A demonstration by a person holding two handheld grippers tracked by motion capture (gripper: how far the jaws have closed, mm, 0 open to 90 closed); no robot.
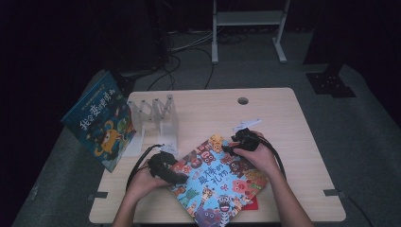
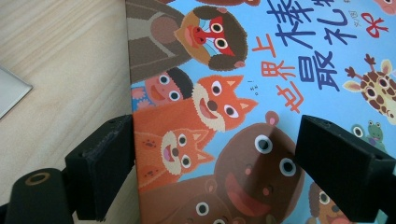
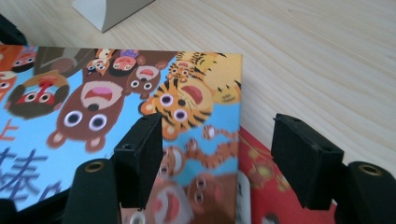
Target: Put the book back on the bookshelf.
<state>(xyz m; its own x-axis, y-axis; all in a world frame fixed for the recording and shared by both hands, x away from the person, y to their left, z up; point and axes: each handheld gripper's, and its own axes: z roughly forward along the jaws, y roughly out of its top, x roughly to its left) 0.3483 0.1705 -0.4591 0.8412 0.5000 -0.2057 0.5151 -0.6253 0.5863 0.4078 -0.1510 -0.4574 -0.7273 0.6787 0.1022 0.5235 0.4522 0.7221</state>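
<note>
Sky-blue and crowded with cartoon animals, the picture book (image 1: 217,177) lies flat on the pale wooden table (image 1: 283,123), turned at an angle near the front edge, between the person's two hands. Its cover carries a brown bear, an orange fox, a baboon with a red nose, a striped tiger and a spotted giraffe, all wide-eyed, with big dark-blue and orange Chinese characters across the middle. In the left gripper view the book's left edge runs straight up between the jaws, wood on one side, bear and fox on the other.

Left gripper (image 1: 176,176) sits at the book's left edge, jaws spread wide, one over the table and one over the cover, pinching nothing. Right gripper (image 1: 234,146) hovers at the book's far corner, jaws apart as well; in its own view one jaw stands over the tiger, the other over a red book (image 3: 271,186) peeking out from under the blue one. No pad presses on the cover.

Off to the left, a clear rack (image 1: 156,118) stands on the table, and another blue book (image 1: 101,123) leans beside it.
</note>
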